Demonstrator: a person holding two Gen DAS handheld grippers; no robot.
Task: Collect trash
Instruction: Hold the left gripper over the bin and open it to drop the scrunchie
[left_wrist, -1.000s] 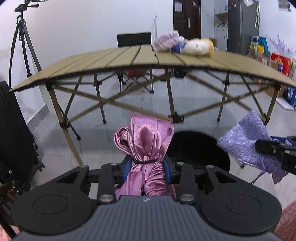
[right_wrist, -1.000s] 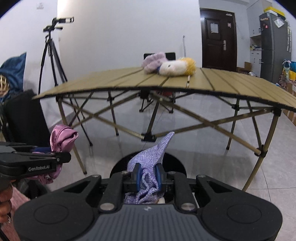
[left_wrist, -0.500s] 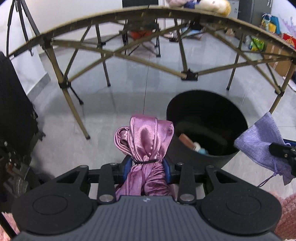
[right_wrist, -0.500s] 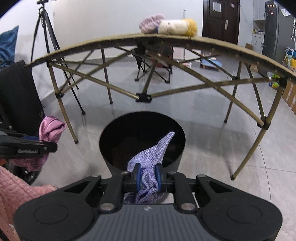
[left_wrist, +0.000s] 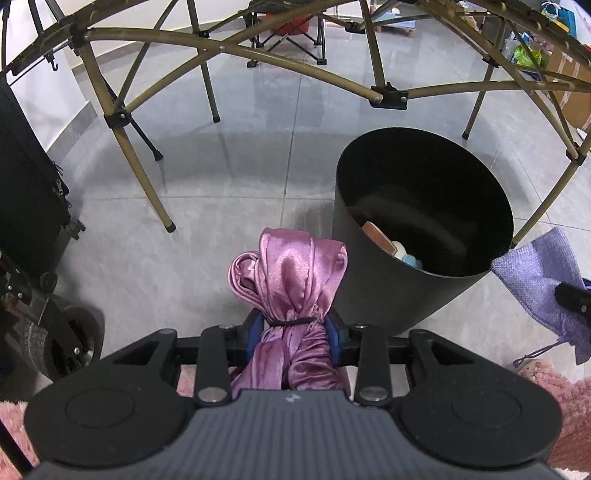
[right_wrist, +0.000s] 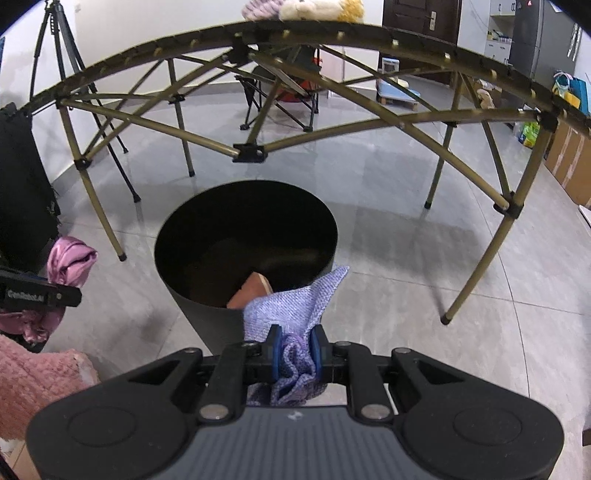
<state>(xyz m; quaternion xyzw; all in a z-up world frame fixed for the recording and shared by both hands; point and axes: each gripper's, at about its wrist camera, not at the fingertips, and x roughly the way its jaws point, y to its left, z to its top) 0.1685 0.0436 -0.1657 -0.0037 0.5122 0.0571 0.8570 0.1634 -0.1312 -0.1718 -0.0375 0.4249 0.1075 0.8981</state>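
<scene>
My left gripper (left_wrist: 294, 328) is shut on a shiny pink satin cloth (left_wrist: 291, 273) bound with a thin black band. It hangs just left of a black round bin (left_wrist: 369, 295) on the floor. My right gripper (right_wrist: 294, 349) is shut on a lilac woven pouch (right_wrist: 295, 306), held over the bin's (right_wrist: 207, 317) near rim. In the bin lie a brown flat item (right_wrist: 253, 286) and some pale blue and white bits (left_wrist: 406, 256). The pouch (left_wrist: 535, 273) shows at the right edge of the left wrist view, the pink cloth (right_wrist: 70, 260) at the left of the right wrist view.
A folding table frame (right_wrist: 251, 151) with tan legs spans the floor beyond the bin; plush toys (right_wrist: 306, 9) lie on its top. A black suitcase (left_wrist: 26, 192) and a wheel (left_wrist: 59, 339) stand left. A tripod (right_wrist: 55, 55), a folding chair (right_wrist: 284, 92) and boxes (right_wrist: 572, 158) stand further off. A person's pink fuzzy sleeve (right_wrist: 33, 376) is near.
Both grippers have sunk and tipped downward, so the table top has left view and the bin's opening and contents now show. Both cloths stay gripped.
</scene>
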